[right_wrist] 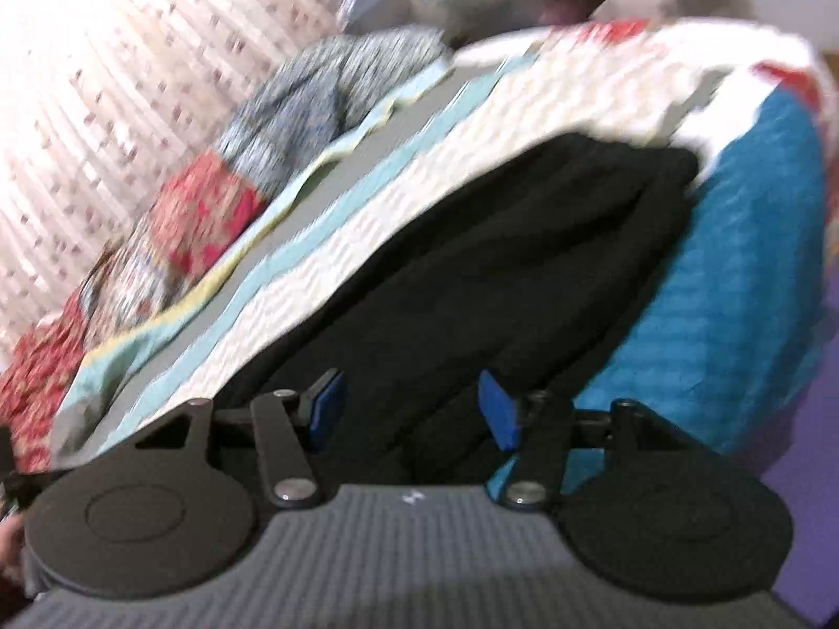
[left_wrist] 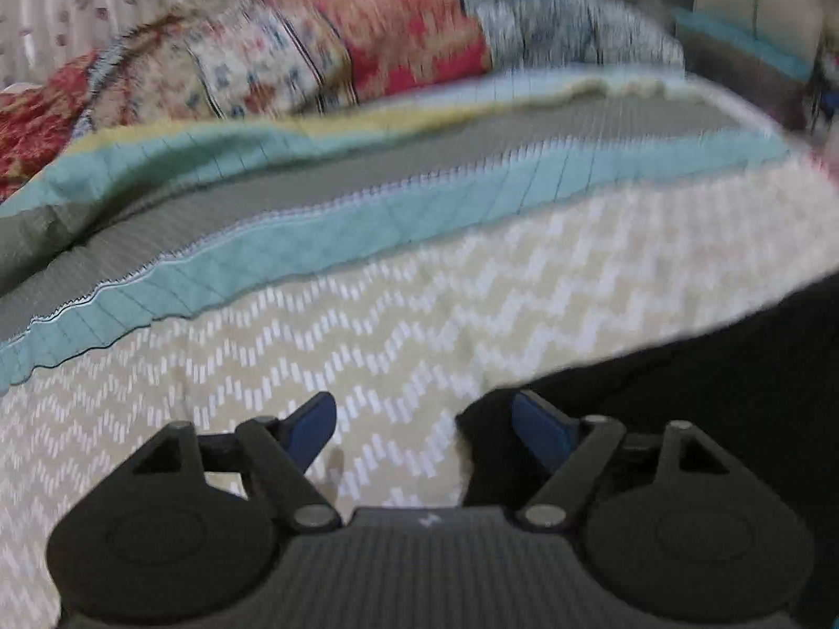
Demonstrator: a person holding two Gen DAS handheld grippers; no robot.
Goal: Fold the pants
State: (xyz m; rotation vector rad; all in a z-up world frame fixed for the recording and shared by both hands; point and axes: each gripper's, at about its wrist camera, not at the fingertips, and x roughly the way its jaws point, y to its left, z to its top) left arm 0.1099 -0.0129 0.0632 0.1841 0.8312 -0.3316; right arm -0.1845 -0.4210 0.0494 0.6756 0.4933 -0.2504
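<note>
While blurred, both views readable enough.
Pants: black soft fabric pants (right_wrist: 472, 272) lying flat on the zigzag-patterned cream bedspread (left_wrist: 367, 325), long axis running ahead and rightward.
Left claw (left_wrist: 425, 427): apart, empty, pants edge just right of it.
Right claw (right_wrist: 411, 409): apart, empty, over the near end; nearer arm, probably.

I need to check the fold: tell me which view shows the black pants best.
The right wrist view: the black pants stretch lengthwise across the bed beyond the open right gripper. The left wrist view catches only a dark edge beside the open left gripper.
</note>
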